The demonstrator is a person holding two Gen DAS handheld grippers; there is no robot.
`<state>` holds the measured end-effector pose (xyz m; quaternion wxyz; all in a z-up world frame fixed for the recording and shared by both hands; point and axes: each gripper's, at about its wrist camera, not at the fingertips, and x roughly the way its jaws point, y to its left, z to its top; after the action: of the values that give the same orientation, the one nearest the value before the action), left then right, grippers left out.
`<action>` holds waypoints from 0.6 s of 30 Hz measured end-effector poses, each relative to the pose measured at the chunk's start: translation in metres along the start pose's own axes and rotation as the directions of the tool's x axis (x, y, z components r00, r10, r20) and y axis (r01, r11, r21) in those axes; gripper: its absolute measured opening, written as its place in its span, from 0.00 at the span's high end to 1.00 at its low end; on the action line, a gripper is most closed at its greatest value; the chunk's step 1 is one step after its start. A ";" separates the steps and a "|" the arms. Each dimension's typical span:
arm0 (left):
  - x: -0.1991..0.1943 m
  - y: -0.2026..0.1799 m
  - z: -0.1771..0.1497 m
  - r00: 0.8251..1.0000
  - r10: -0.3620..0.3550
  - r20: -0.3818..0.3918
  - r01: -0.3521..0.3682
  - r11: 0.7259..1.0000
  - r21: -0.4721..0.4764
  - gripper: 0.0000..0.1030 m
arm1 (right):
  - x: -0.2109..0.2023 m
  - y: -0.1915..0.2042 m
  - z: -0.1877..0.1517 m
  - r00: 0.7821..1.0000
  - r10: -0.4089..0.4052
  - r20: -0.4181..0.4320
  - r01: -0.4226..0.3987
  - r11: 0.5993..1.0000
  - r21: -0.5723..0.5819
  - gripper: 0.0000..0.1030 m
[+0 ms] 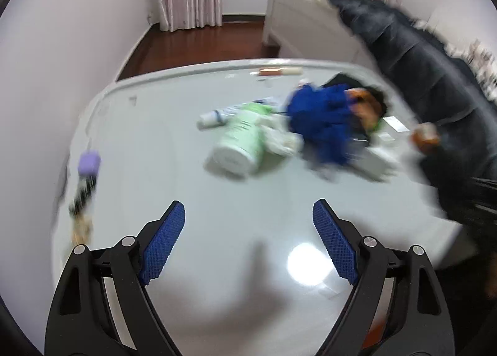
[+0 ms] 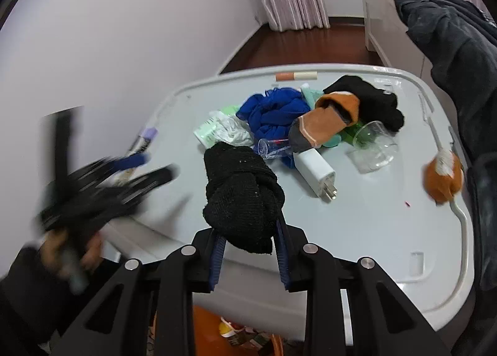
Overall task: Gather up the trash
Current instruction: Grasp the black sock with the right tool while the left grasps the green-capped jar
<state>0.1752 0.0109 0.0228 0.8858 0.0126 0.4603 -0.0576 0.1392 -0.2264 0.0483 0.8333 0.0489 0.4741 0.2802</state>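
My right gripper [image 2: 250, 233] is shut on a knotted black sock [image 2: 240, 193] and holds it above the near edge of the white table [image 2: 372, 232]. My left gripper [image 1: 248, 216] is open and empty over the table's near part; in the right wrist view it is a blur [image 2: 124, 176] at the left. A pile lies mid-table: a green-and-white wipes canister [image 1: 239, 145] on its side, a white tube [image 1: 214, 117], blue cloth [image 2: 270, 114], an orange-and-grey sock [image 2: 323, 123], black cloth [image 2: 372, 98], a white charger [image 2: 316, 169], and clear plastic cups [image 2: 372, 145].
A purple-capped brush [image 1: 87, 169] lies at the table's left edge. An orange fuzzy item [image 2: 442, 176] sits at the right edge. An orange bin [image 2: 242, 337] with trash stands below the table's front edge. A dark jacket [image 2: 450, 30] hangs at the right. A wall is on the left.
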 end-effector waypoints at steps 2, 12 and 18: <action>0.022 0.003 0.010 0.999 0.025 -0.029 -0.023 0.997 0.070 0.20 | -0.005 -0.010 -0.005 0.999 0.029 0.019 -0.029 0.999 0.032 0.72; 0.092 -0.001 0.049 0.997 0.033 -0.075 -0.017 0.978 0.206 0.20 | 0.002 -0.026 0.001 0.994 0.098 0.049 -0.103 0.987 0.124 0.71; 0.103 -0.001 0.060 0.998 -0.039 -0.054 0.045 0.992 0.114 0.52 | 0.005 -0.022 0.003 0.993 0.109 0.047 -0.114 0.987 0.113 0.71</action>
<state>0.2829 -0.0038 -0.0267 0.8701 0.0553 0.4789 -0.1025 0.1531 -0.2417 0.0380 0.8216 0.1292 0.4690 0.2973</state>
